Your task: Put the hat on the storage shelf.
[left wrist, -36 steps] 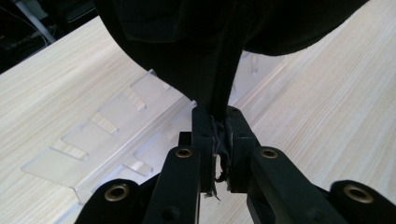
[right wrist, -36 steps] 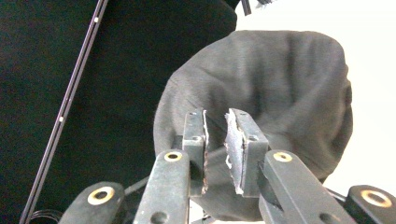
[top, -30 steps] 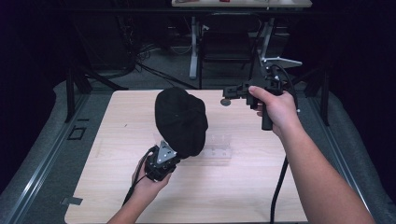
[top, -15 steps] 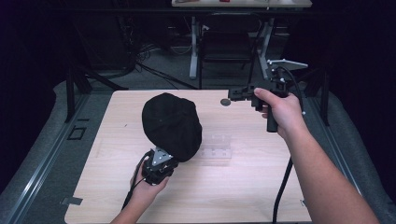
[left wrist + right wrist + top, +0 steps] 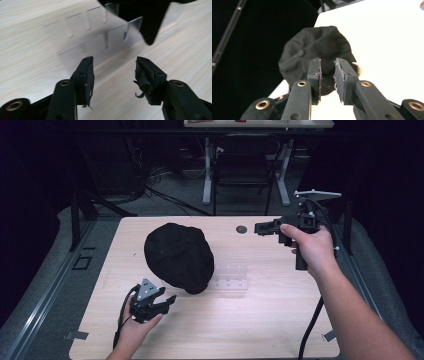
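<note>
Step in hand (judged): placing the black cap [image 5: 178, 256] on the clear slotted stand [image 5: 230, 276].

**Tong state**
- Left gripper [image 5: 167, 302]: jaws wide apart, nothing btwn pads. Left gripper view confirms: both pads bare, table [image 5: 260, 330] visible in the gap.
- Right gripper [image 5: 260, 227]: raised off the table, jaws a narrow gap apart, holding nothing; in the right gripper view the cap sits beyond the tips, not btwn them.

**Location of parts**
- Cap: just ahead of the left gripper tips, slightly up and to its right; well apart from the right gripper, across the table on its tip side. Cap rests crown up, one edge over the stand's near end.
- Stand: directly ahead of the left jaws, lying on the table; cap brim [image 5: 150, 22] hangs above its far end in the left gripper view.
- Small dark disc [image 5: 241, 229]: near the right gripper tips, on the table.

**Procedure notes (judgement)**
1. Approach w/ left gripper low and level; close on cap fabric only, not on the stand wall.
2. Use right gripper to steady the crown from its side before any lift.
3. Risk: the stand is light and clear, easily nudged or misjudged. Keep the pads off it.
</note>
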Available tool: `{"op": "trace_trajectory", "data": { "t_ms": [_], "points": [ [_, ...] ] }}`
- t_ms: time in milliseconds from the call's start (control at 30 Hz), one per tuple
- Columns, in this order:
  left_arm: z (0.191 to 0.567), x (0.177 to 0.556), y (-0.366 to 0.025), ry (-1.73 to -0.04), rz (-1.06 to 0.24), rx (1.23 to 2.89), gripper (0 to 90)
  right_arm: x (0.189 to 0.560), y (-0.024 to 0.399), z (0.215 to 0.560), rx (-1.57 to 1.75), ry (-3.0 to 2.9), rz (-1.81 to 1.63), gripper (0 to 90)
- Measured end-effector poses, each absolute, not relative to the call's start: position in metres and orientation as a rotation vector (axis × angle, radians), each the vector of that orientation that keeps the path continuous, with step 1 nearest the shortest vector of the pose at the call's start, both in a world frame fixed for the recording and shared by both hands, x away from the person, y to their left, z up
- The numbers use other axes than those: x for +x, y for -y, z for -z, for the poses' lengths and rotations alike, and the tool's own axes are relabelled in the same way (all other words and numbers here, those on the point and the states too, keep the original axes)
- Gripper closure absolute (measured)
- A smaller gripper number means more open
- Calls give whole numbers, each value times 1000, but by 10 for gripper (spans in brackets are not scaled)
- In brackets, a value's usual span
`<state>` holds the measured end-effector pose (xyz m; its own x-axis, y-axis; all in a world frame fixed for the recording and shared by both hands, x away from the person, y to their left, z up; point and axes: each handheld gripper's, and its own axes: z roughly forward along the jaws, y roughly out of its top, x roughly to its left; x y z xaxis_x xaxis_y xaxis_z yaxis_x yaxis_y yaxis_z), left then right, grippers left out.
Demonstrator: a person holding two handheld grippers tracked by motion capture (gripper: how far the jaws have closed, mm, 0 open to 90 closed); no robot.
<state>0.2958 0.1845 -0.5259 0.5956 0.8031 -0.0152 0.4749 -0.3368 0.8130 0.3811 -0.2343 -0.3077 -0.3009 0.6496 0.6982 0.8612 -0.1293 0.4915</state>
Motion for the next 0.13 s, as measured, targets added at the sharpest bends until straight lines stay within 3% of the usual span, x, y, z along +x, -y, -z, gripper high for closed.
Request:
{"op": "trace_trajectory", "data": {
  "t_ms": [133],
  "points": [
    [526, 297, -196, -1026, -488, 1956, 477, 372, 240, 310, -1749, 1975, 1397, 724]
  ]
}}
